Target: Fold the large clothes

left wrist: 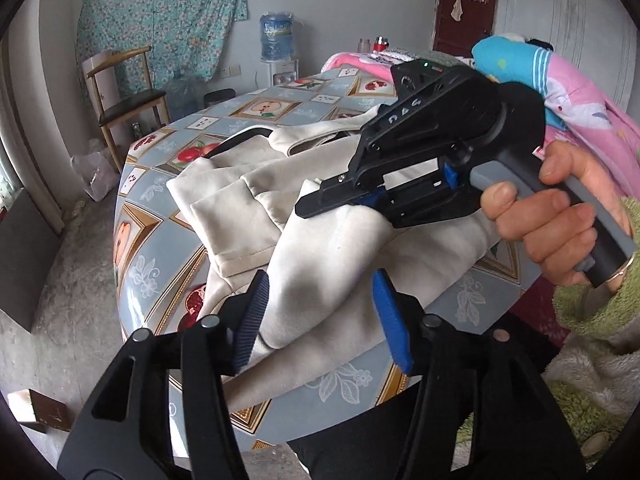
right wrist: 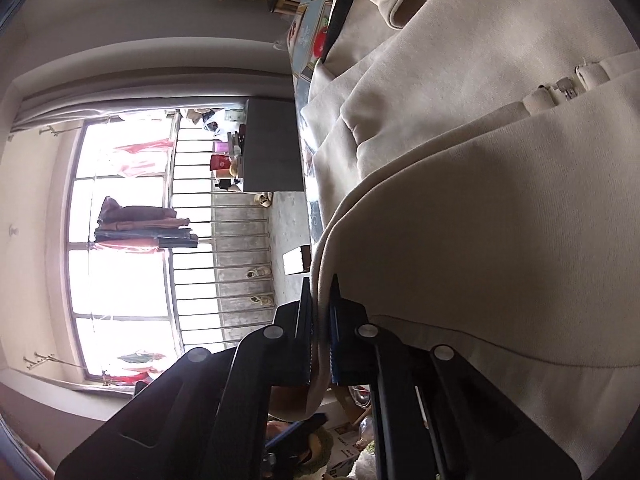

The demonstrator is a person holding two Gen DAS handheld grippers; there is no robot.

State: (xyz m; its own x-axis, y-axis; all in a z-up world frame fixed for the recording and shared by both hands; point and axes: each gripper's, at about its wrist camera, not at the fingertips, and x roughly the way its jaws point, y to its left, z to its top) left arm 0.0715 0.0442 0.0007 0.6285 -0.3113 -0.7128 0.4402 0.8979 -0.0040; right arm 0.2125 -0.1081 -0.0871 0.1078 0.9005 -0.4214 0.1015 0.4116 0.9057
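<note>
Your round table (left wrist: 168, 240), covered in a fruit-patterned cloth, carried the cream garment (left wrist: 320, 248), heaped and partly folded toward its near edge. Your right gripper (right wrist: 320, 320) was clenched on a fold of that garment's edge. Your left gripper (left wrist: 320, 320) stood released, fingers spread above the fabric.

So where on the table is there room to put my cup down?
The tablecloth is bare at the far end, between the cream garment and the pink bedding. A narrower bare strip runs along the left edge, beside the chair. The middle and near side are crowded with the garment.
</note>
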